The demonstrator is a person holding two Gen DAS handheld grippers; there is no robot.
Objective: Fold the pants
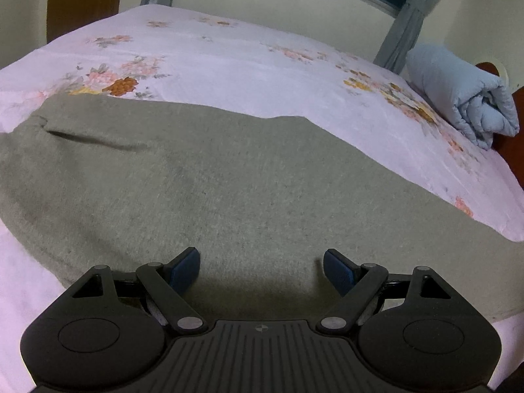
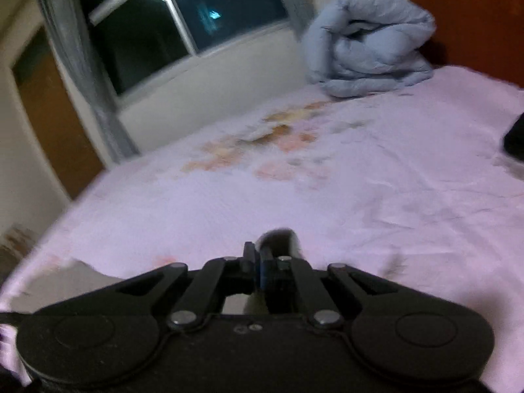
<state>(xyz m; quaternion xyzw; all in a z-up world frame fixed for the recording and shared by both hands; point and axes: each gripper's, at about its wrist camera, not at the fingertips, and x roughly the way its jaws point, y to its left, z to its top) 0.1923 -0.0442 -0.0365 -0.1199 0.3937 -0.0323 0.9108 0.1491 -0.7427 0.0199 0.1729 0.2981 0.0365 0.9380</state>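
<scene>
The grey-green pants (image 1: pixel 203 180) lie spread flat across the pink floral bedsheet (image 1: pixel 229 65), a pocket slit showing at the left. My left gripper (image 1: pixel 262 258) hovers just above their near part, jaws wide open with nothing between the blue pads (image 1: pixel 186 268). In the blurred right wrist view, my right gripper (image 2: pixel 258 255) has its fingers pressed together. A small tuft of grey cloth (image 2: pixel 278 239) sticks up past the fingertips, pinched between them. A patch of the pants (image 2: pixel 62 281) shows at lower left.
A rolled light-blue quilt (image 1: pixel 465 98) (image 2: pixel 370 49) sits at the far corner of the bed by the wooden headboard. A window with grey curtains (image 2: pixel 183 16) runs along the far side. A dark object (image 2: pixel 515 140) lies at the sheet's right edge.
</scene>
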